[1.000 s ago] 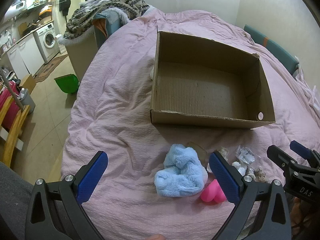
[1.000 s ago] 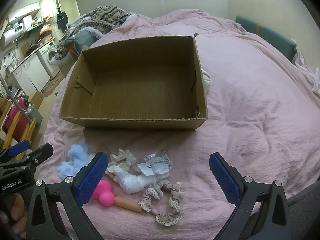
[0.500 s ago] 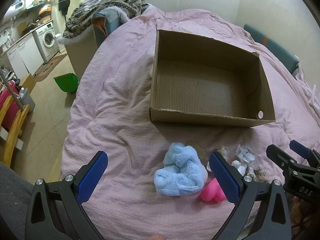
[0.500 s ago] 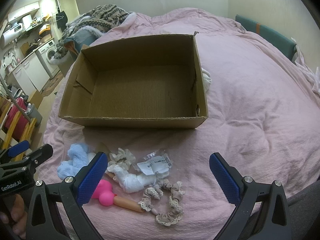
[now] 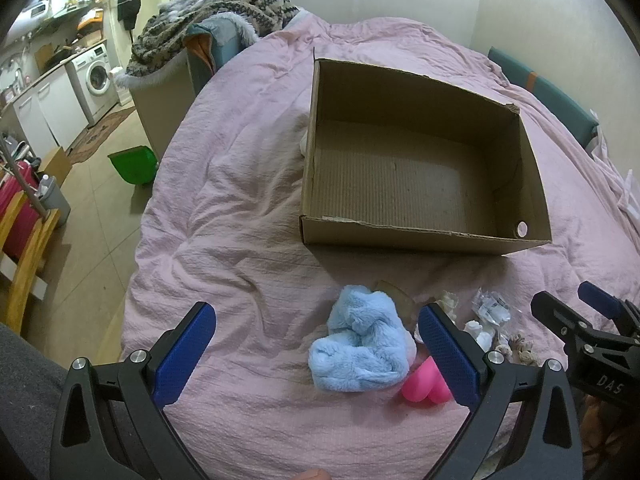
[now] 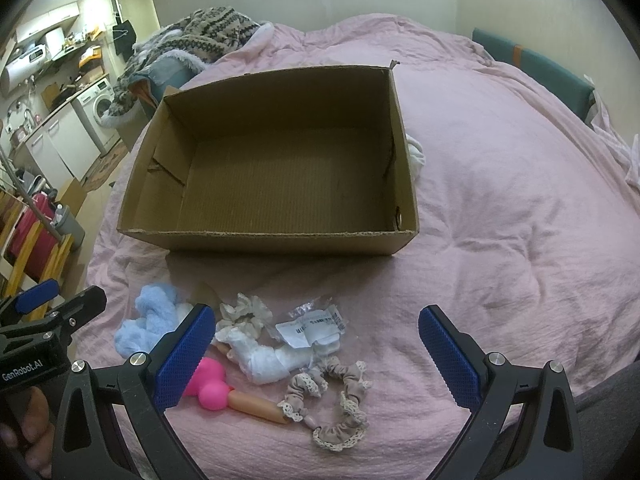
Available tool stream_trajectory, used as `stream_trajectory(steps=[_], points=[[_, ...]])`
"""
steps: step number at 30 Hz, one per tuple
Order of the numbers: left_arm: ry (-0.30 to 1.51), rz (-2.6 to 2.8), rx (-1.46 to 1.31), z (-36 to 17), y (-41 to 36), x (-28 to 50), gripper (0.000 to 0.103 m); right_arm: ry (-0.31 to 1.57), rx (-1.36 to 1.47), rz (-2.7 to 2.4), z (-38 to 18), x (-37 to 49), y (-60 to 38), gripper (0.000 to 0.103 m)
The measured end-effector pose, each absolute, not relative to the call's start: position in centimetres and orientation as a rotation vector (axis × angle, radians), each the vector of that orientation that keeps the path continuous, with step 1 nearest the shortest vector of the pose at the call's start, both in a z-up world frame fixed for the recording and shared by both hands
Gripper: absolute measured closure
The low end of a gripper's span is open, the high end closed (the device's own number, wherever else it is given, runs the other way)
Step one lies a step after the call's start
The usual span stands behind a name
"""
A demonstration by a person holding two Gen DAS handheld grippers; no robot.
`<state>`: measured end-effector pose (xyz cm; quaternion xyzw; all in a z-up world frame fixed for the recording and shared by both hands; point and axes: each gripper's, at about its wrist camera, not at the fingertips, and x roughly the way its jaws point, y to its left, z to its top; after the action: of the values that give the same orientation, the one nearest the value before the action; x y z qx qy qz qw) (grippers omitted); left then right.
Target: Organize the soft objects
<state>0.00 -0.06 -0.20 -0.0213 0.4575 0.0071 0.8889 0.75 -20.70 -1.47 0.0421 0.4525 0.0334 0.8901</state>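
We hold both grippers low over the near edge of the bed, and neither has taken anything yet. Our left gripper [image 5: 316, 350] stands with its blue pads spread wide, and the light blue plush piece [image 5: 360, 354] lies between them in the lower middle of the left view, so it looks the likeliest first pick. Our right gripper [image 6: 316, 350] is just as wide apart, with nothing between its fingers; below it, in the lower middle of the right view, sits the rest of the pile.

That pile is gathered in one loose heap just in front of the cardboard box [image 6: 276, 236]: a white bundled cloth [image 6: 268, 360], a cream ruffled scrunchie [image 6: 244, 312], a beige lace-edged scrunchie [image 6: 340, 400], a small clear packet with a printed label [image 6: 312, 324], and a pink rubbery toy with a tan handle [image 6: 212, 384] touching the plush. The box sits open-topped and empty in the centre of both views, its near wall low. We judge it is placed there as the destination, close enough that each item needs only a short carry over the wall.

The surface is a pink quilted bedcover [image 6: 500, 208], soft and wrinkled, so things will sink a little when pressed. A white cloth lump [image 6: 414, 156] peeks out beside the box's right wall. At upper left of both views are a pile of patterned knitwear [image 5: 216, 12], a washing machine [image 5: 96, 78] and a green bin [image 5: 134, 166] on the tiled floor.
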Motion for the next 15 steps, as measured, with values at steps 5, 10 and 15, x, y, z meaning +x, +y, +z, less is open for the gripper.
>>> stream_trajectory(steps=[5,10,15], points=[[0.951,0.015,-0.045,-0.23,-0.06,0.02,0.002,0.943,0.085,0.072,-2.02,0.63,-20.41,0.000],[0.952,0.015,-0.045,-0.26,-0.06,-0.01,0.002,0.945,0.086,0.072,-2.05,0.65,-20.38,0.000],[0.952,0.014,-0.047,-0.27,-0.05,-0.02,0.002,0.950,0.088,0.073,-2.20,0.66,-20.44,0.000]])
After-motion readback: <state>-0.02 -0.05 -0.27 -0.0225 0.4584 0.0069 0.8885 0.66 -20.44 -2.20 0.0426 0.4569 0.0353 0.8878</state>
